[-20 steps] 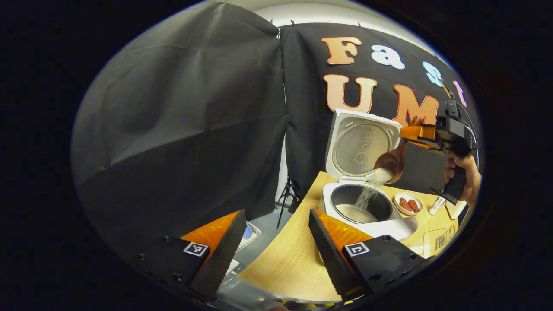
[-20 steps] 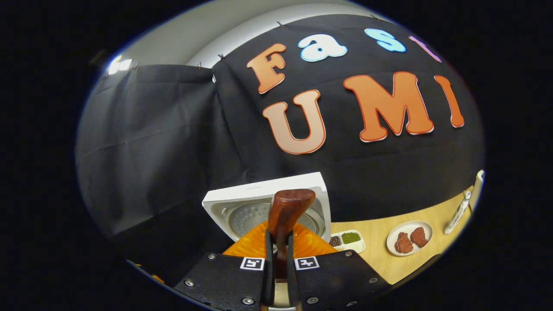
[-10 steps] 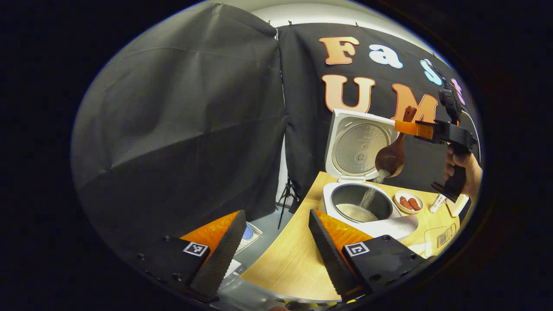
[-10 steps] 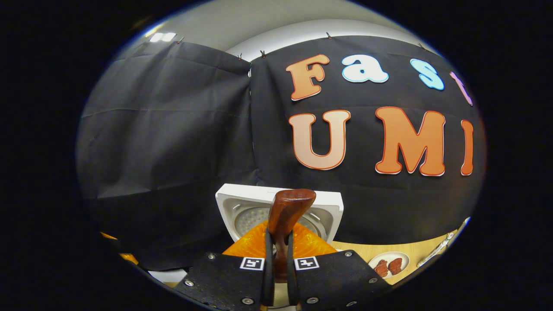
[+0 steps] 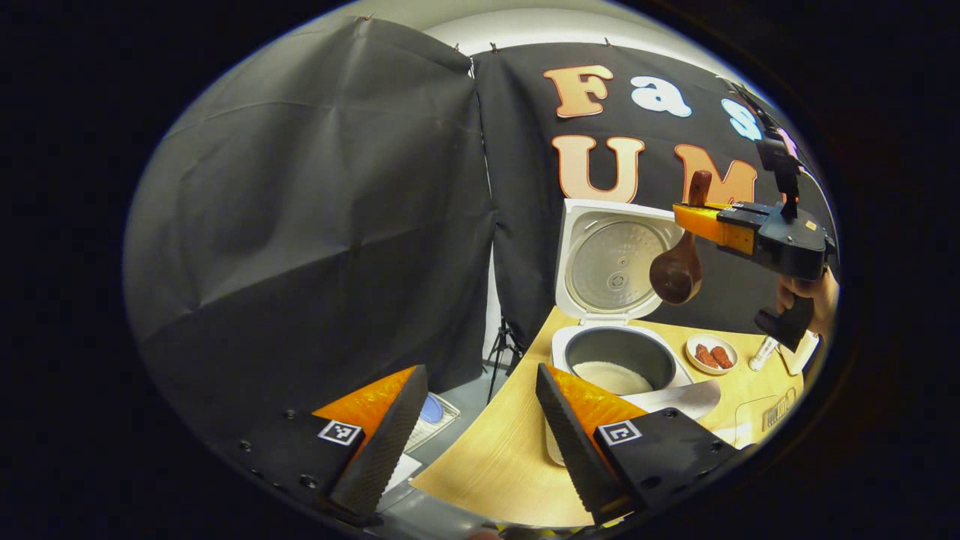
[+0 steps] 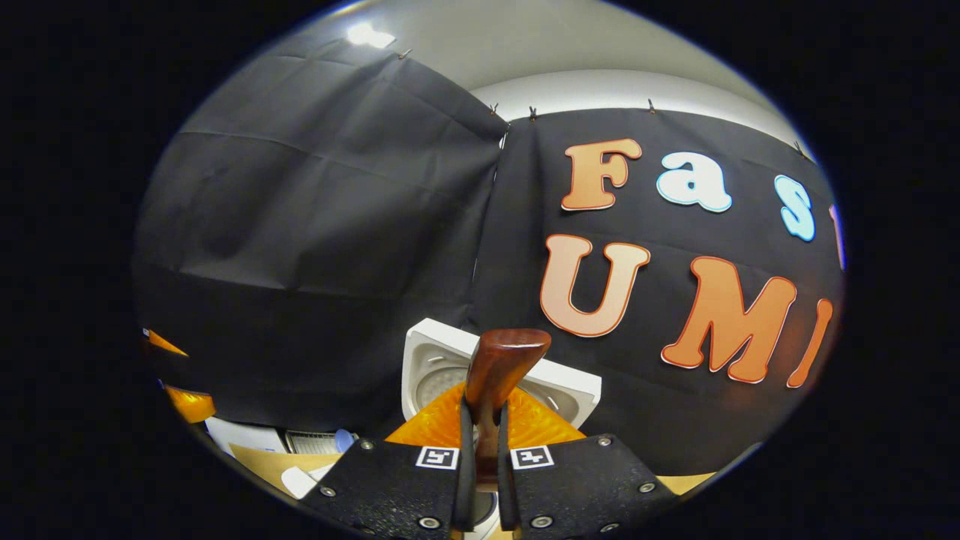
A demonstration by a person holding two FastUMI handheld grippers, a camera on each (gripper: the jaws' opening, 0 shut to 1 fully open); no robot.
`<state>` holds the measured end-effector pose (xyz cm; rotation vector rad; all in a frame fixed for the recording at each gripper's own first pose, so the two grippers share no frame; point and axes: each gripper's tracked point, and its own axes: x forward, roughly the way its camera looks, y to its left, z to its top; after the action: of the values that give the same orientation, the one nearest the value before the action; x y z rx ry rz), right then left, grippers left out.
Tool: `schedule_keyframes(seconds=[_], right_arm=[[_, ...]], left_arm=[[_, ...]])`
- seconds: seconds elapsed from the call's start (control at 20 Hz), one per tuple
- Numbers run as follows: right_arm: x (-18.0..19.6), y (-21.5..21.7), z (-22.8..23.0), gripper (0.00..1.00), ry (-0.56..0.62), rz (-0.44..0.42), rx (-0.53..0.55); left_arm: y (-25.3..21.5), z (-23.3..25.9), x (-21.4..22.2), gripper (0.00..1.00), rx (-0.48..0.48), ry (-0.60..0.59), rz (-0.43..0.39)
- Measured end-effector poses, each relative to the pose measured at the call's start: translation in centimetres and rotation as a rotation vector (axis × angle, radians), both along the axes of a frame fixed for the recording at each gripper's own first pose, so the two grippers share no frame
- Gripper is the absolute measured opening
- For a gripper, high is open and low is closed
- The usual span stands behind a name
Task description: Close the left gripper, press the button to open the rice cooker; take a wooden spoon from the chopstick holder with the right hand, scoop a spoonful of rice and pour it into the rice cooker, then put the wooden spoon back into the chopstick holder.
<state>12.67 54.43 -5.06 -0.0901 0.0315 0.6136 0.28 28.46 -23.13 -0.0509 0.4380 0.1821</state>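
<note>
Above the open rice cooker (image 5: 619, 358), your right hand-held gripper (image 6: 480, 442) pinches the handle of the wooden spoon (image 5: 677, 264), with both fingers pressed on it. In the left gripper view the spoon hangs bowl down in front of the raised lid (image 5: 615, 255), and white rice lies in the pot below. The scoop looks done, so the spoon should go back to the chopstick holder next, and I cannot make that holder out. Watch the lid, because the spoon bowl is close to it and a fast swing could bump it. Loose grains could fall on the tabletop (image 5: 501, 457) if you tip the spoon on the way. Your left hand-held gripper (image 5: 480, 431) is spread wide and holds nothing, low by the tabletop edge.
</note>
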Motion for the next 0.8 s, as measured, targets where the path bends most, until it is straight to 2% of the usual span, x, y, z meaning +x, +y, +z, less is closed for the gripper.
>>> schedule_keyframes(seconds=[0.15,0.3,0.55,0.8], right_arm=[[-0.3,-1.2,0.2,0.11,0.043,-0.022,0.051],[-0.4,-4.6,0.3,0.11,0.080,-0.053,0.100],[-1.4,-12.7,-0.7,0.11,0.112,-0.146,0.111],[-2.4,-21.4,-3.4,0.11,0.173,-0.278,0.110]], left_arm=[[-1.6,0.4,0.1,0.99,0.009,-0.005,-0.004],[-3.8,1.0,0.6,0.99,0.013,-0.009,-0.018],[-8.2,1.9,1.3,0.98,0.011,-0.019,-0.059],[-12.3,2.0,1.5,0.99,0.016,0.011,-0.099]])
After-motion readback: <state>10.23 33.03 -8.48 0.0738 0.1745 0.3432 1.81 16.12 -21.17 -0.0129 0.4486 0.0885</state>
